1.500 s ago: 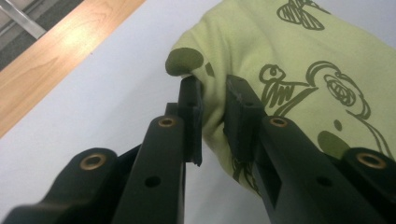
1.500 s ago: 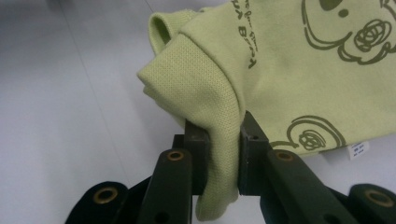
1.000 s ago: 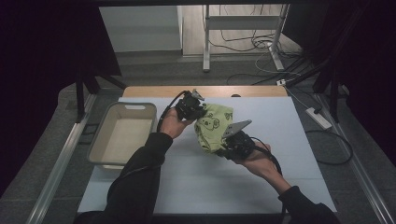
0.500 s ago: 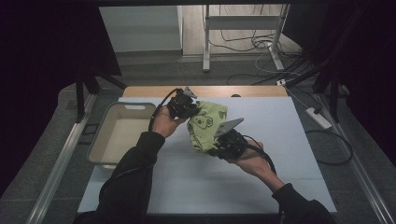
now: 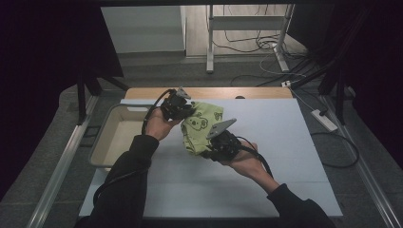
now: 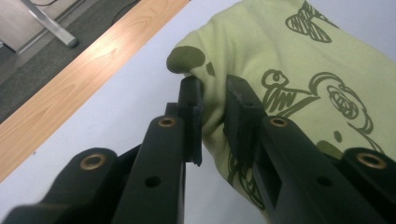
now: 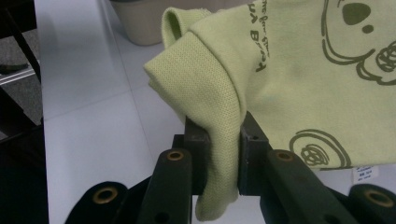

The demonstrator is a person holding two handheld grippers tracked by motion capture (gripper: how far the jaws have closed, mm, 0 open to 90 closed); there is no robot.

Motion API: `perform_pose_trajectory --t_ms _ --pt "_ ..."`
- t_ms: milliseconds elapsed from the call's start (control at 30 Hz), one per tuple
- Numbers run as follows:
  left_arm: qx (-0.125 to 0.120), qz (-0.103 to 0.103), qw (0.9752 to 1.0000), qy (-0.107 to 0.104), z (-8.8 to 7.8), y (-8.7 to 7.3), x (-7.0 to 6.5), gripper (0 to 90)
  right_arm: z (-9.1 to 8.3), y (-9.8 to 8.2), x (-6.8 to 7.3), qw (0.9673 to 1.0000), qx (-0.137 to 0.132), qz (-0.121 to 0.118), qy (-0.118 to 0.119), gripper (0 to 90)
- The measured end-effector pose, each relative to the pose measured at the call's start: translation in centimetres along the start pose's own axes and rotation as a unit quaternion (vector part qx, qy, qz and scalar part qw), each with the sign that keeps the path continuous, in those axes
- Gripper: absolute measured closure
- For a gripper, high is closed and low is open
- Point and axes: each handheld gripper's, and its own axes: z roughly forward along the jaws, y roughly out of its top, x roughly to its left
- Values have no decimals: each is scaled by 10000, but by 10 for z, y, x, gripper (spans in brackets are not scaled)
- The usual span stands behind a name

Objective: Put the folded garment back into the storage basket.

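- While you hold a gripper in each hand, the little green shirt [image 5: 199,124] hangs between them, lifted above the white table [image 5: 294,156].
- Your left gripper [image 5: 183,108] is pinched tight on the shirt's top edge, near the wooden strip [image 5: 247,92] at the far side of the table.
- In the left gripper view, the two black jaws squeeze a fold of the green cloth [image 6: 299,70], and you can see dark doodle drawings printed on it.
- Your right gripper [image 5: 213,146] is clamped on the shirt's lower part, closer to you.
- In the right gripper view, a ribbed cuff of the shirt [image 7: 205,93] is caught between the jaws, and a bit of it hangs down below them.
- That view also shows a koala face and some dark letters on the cloth.
- A beige tub [image 5: 102,149] sits at the left edge of the table, just beside your left hand [image 5: 159,124].
- Your right hand [image 5: 242,159] is over the middle of the table.
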Motion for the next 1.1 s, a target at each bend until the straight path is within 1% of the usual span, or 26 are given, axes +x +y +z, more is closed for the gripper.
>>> perform_pose_trajectory --t_ms 367,700,1100 --pt "-24 -106 9999 123 -15 -12 12 776 14 18 7 9999 -104 -60 121 776" --pt "-48 -210 9995 250 -26 -21 23 776 23 30 9 9993 -269 -13 271 776" --pt "-71 -346 9986 388 -42 -31 34 777 32 44 13 9987 -375 -25 357 776"
